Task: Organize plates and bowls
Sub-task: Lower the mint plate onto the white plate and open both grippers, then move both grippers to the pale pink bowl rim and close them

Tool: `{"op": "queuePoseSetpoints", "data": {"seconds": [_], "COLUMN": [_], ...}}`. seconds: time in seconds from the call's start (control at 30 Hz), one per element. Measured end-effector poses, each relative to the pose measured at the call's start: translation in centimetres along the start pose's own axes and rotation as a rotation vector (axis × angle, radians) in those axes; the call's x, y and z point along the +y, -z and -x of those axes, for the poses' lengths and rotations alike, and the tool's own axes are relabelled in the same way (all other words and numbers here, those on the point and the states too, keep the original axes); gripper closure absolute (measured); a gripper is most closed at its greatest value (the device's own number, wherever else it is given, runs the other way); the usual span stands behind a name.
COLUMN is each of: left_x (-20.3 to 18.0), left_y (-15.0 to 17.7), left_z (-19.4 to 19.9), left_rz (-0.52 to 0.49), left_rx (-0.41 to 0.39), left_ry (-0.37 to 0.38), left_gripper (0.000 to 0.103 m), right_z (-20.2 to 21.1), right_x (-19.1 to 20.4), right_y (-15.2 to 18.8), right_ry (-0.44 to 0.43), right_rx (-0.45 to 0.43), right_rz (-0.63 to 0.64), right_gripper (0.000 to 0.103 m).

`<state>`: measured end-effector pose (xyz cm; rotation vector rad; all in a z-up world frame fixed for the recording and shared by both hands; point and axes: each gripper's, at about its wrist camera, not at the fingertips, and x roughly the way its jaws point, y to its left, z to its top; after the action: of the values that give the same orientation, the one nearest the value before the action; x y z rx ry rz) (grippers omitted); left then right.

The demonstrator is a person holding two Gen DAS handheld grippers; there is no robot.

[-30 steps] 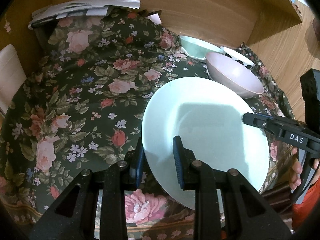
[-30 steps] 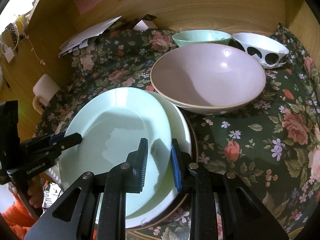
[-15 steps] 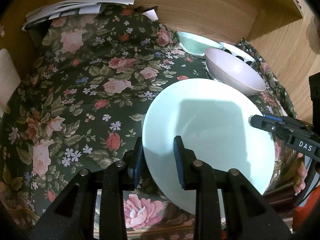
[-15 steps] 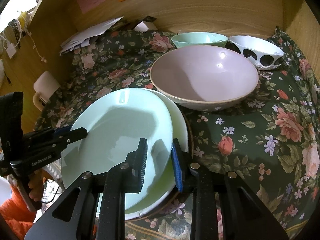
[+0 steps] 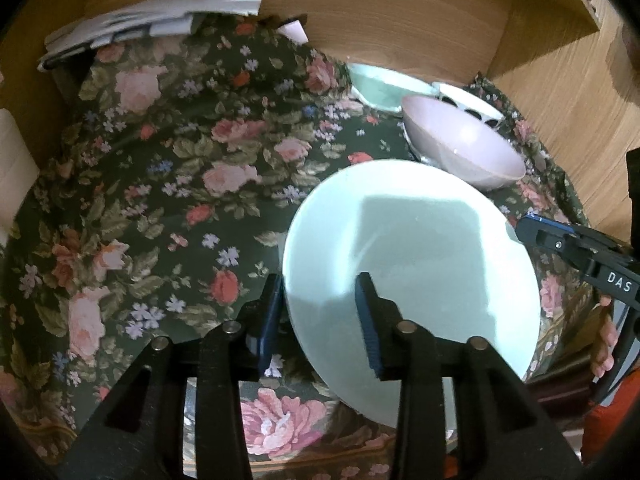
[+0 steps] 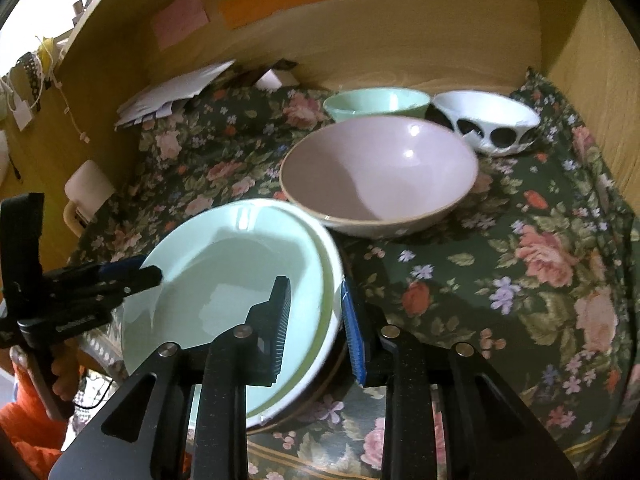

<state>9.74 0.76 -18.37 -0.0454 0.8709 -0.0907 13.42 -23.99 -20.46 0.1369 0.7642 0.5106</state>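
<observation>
Since a second ago the right tongs [image 6: 314, 322] have spread wider around the stack's rim, while the left tongs [image 5: 320, 318] keep the mint plate [image 5: 408, 276] pinched at its near edge. That plate sits tilted on the plate stack [image 6: 330, 280]; released unevenly, it could slide off. Just behind the stack stands the pink bowl [image 6: 380, 176], the green bowl [image 6: 376, 105] and spotted bowl [image 6: 486, 122] farther back.

- Ahead-left of the left gripper [image 5: 320, 320]: wide stretch of bare floral cloth [image 5: 168, 200], open to the papers [image 5: 152, 24] at the back wall.
- Ahead of the right gripper [image 6: 314, 320]: pink bowl [image 6: 380, 172] just beyond the plate stack [image 6: 240, 280]; mint bowl [image 6: 376, 104] and spotted bowl [image 6: 484, 120] close behind it.
- Right of the right gripper: open cloth up to the side wall.
</observation>
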Motion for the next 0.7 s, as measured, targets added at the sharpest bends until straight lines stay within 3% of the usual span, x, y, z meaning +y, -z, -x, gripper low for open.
{"op": "queuePoseSetpoints", "data": {"seconds": [0.17, 0.33, 0.53, 0.7], "left_x": [0.0, -0.6, -2.2, -3.8], "left_y": [-0.8, -2.8, -5.7, -7.8], "left_z": [2.0, 3.8, 5.1, 4.2], "left_rz": [-0.010, -0.019, -0.055, -0.088], "left_rx": [-0.073, -0.146, -0.229, -0.248], "left_ry": [-0.027, -0.031, -0.033, -0.043], "left_gripper": [0.054, 0.040, 0.020, 0.014], "right_z": [1.5, 3.2, 4.3, 4.0], "right_x": [-0.3, -0.3, -1.1, -2.2], "right_y": [-0.7, -2.1, -3.9, -5.1], "right_ry": [0.023, 0.068, 0.116, 0.147], "right_rx": [-0.073, -0.167, -0.236, -0.268], "right_rz": [0.005, 0.006, 0.017, 0.011], "right_gripper": [0.069, 0.042, 0.032, 0.024]}}
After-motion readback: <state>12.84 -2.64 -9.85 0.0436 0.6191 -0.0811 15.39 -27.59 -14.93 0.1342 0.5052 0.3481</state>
